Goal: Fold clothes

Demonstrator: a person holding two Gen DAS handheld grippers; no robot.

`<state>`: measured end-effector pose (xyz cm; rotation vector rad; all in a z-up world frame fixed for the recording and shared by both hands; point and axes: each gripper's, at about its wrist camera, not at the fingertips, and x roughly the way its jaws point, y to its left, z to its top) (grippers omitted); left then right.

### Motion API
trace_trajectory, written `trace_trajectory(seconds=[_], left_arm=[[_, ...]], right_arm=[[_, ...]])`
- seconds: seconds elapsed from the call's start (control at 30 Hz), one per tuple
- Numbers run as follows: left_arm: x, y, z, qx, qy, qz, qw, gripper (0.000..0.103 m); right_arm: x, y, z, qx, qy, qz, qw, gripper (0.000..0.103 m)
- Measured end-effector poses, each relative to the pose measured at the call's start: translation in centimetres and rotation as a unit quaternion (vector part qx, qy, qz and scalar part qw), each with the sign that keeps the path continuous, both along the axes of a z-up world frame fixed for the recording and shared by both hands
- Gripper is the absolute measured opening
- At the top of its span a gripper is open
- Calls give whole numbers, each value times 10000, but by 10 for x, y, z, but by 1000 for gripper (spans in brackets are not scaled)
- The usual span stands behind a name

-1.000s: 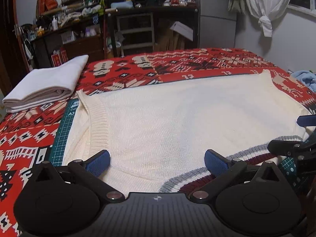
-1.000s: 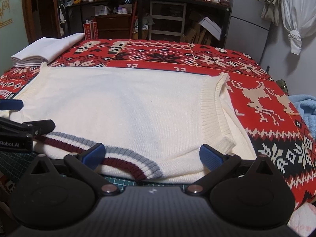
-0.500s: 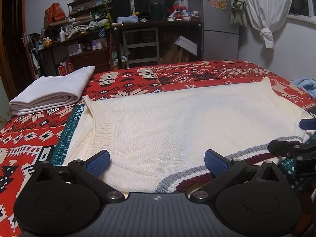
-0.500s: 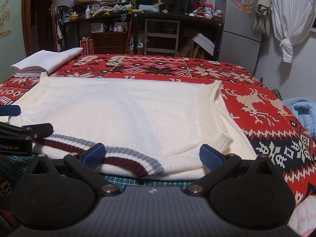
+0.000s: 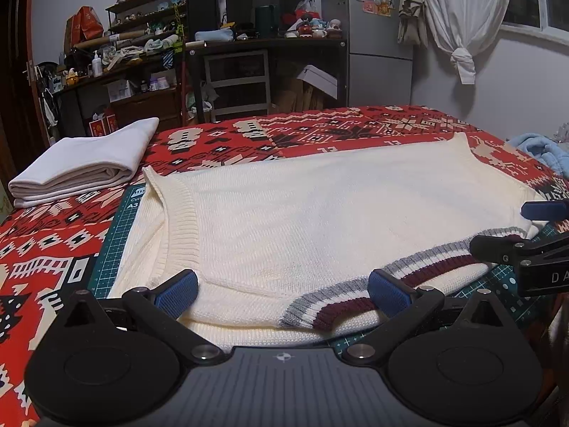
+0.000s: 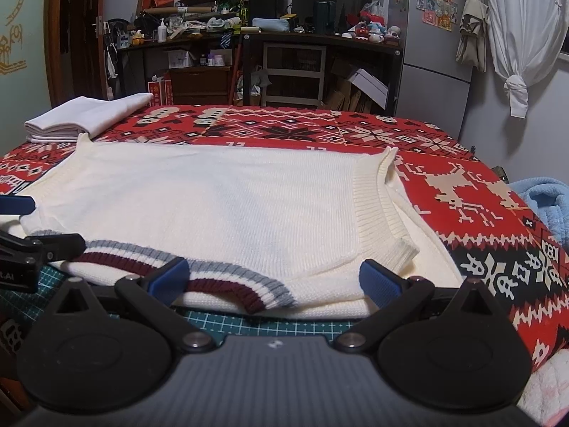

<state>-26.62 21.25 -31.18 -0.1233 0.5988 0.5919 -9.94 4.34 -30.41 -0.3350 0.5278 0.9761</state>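
Both the left gripper (image 5: 282,290) and right gripper (image 6: 272,277) have fingers spread wide, empty, at the near edge of the cream sweater (image 5: 320,220). It lies flat on the green mat (image 6: 256,323), striped collar nearest. Both grippers have tilted up since earlier.

Sweater (image 5: 320,213) lies flat on cutting mat (image 5: 117,245), mat on patterned blanket (image 5: 320,131). Folded cloth stack (image 5: 85,163) on blanket, behind and left of sweater, apart from it. Crumpled towel (image 6: 547,203) at blanket's right edge. Left gripper (image 5: 282,290) and right gripper (image 6: 272,277) side by side at sweater's near edge, 2 fingers each spread wide. Shelves and desk (image 6: 284,35) behind the bed; fridge (image 6: 434,35) right of them.
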Motion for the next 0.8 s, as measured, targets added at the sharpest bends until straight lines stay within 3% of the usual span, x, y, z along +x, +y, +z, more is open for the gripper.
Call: trace_trajectory(seconds=[0.33,0.57,0.8], left_arm=[[0,-2,2,55,36,9,10000,103],[-1,-2,0,47,-18,14,10000,103],[0,-2,0,42,-20,7,10000,103]], right_arm=[[1,-1,5,-59,93,10,9999,103],[-2,11,30,130,-336,294,9989,103],[20,27,3,-96,-56,139,9998,103]])
